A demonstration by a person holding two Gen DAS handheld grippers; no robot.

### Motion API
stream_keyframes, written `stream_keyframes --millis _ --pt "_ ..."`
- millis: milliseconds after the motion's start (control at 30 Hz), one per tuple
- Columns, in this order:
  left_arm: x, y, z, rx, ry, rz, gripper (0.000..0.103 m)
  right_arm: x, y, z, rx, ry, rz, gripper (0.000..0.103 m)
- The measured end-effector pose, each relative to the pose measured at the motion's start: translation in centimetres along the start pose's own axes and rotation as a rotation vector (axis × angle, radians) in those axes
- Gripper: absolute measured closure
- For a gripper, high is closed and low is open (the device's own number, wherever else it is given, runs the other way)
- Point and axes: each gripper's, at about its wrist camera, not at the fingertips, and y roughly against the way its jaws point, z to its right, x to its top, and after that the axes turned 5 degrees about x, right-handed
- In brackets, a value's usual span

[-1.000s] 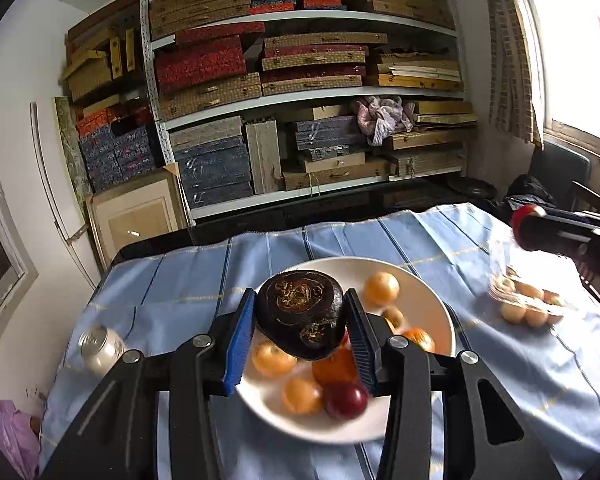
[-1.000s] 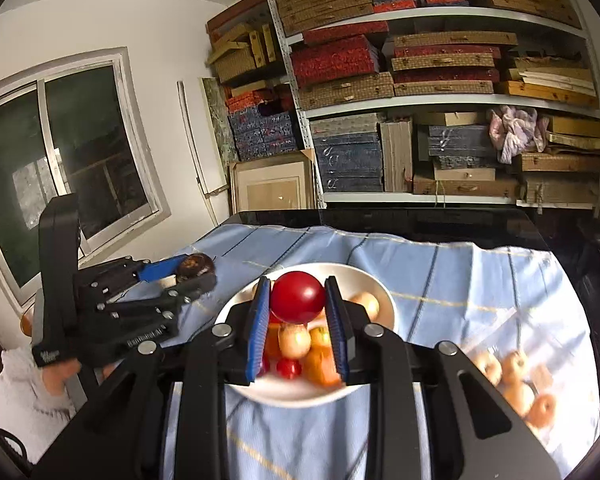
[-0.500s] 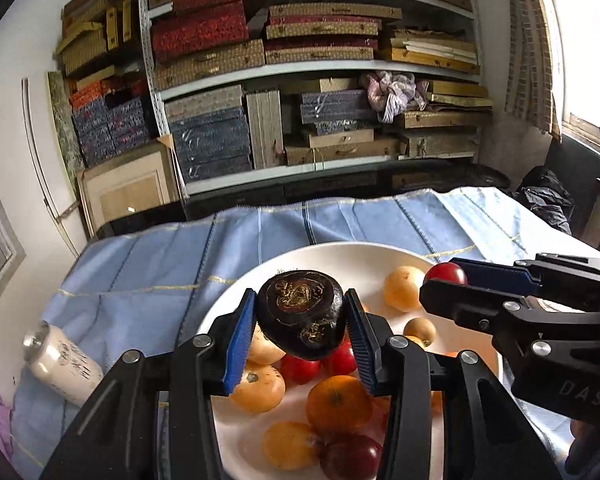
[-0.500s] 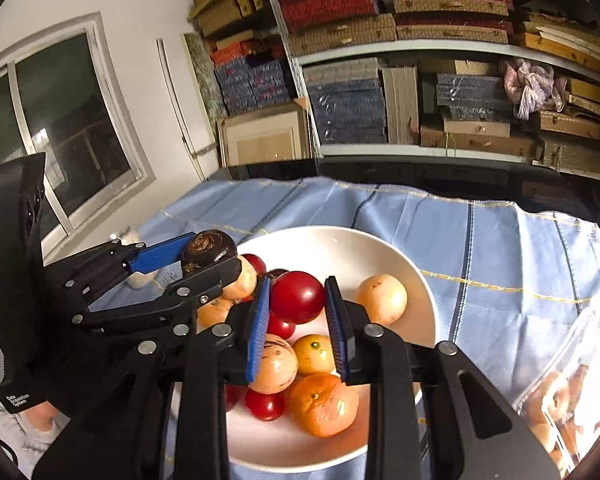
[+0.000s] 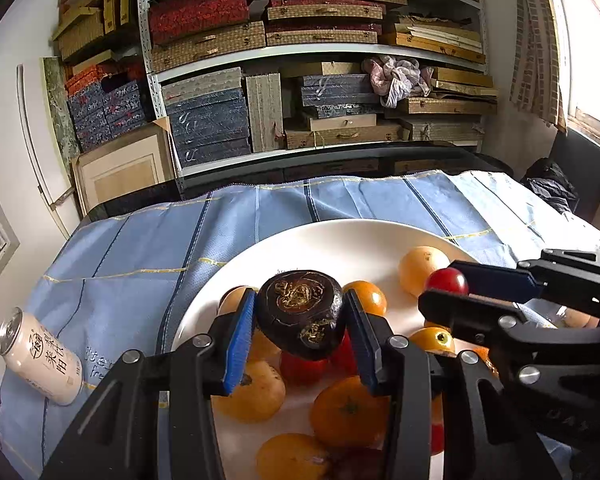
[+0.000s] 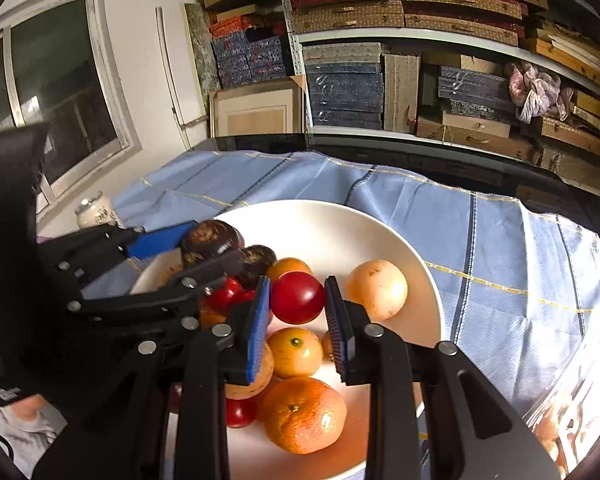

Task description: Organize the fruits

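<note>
Delivering fruit to the white plate (image 5: 340, 240): the left gripper (image 5: 300, 320) fingers pinch a dark brown fruit (image 5: 300, 314) above the pile, the right gripper (image 6: 298, 300) fingers pinch a red fruit (image 6: 297, 297). Next, probably, each lowers into a gap and spreads.

A pale blue tablecloth (image 5: 132, 248) with dark blue stripes and thin yellow lines is seen across the middle of the frame. A plain white round plate (image 5: 340, 240) is shown at lower centre, filled with orange tangerines (image 5: 350, 410) and glossy red round fruits (image 6: 298, 297). A dark brown fruit with gold markings (image 5: 300, 314) is framed by bright blue ribbed pads (image 5: 238, 344). A cream drink can with dark characters (image 5: 40, 356) is seen at lower left.
</note>
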Motion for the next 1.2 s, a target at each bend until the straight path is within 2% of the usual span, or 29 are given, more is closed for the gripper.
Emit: stream_keyframes --millis 100,200,367,500,733,967,1033,1133,1200 --pt "0.6 -0.3 0.2 0.008 -0.006 0.006 0.058 0.2 -0.1 0.2 -0.022 0.004 0.010 0.077" --pt "2.2 -1.3 0.1 -0.019 0.012 -0.007 0.058 0.9 -0.2 0.9 -0.031 0.000 0.024 0.077" --pt "4.3 -4.8 0.2 -0.035 0.015 -0.086 0.058 1.2 -1.2 1.6 -0.047 0.003 0.007 0.076" --pt "4.6 -7.2 -0.4 -0.114 0.067 -0.187 0.058 1.3 -1.3 2.3 -0.077 0.000 0.006 0.076" --pt "4.6 -8.3 0.2 -0.110 0.041 -0.243 0.058 0.8 -2.1 2.8 -0.058 -0.026 -0.005 0.076" --pt "4.5 -7.3 0.6 -0.075 0.011 -0.209 0.057 0.8 -1.9 2.8 -0.052 -0.032 -0.003 0.068" --pt "4.6 -7.0 0.4 -0.071 0.017 -0.201 0.050 0.9 -1.6 2.8 -0.051 -0.031 0.004 0.068" --pt "4.7 -5.9 -0.2 -0.061 0.030 -0.175 0.047 1.3 -0.4 2.5 -0.050 -0.027 0.031 0.067" --pt "4.8 -4.8 -0.6 -0.059 0.037 -0.158 0.047 1.7 0.8 2.2 -0.047 -0.024 0.058 0.061"
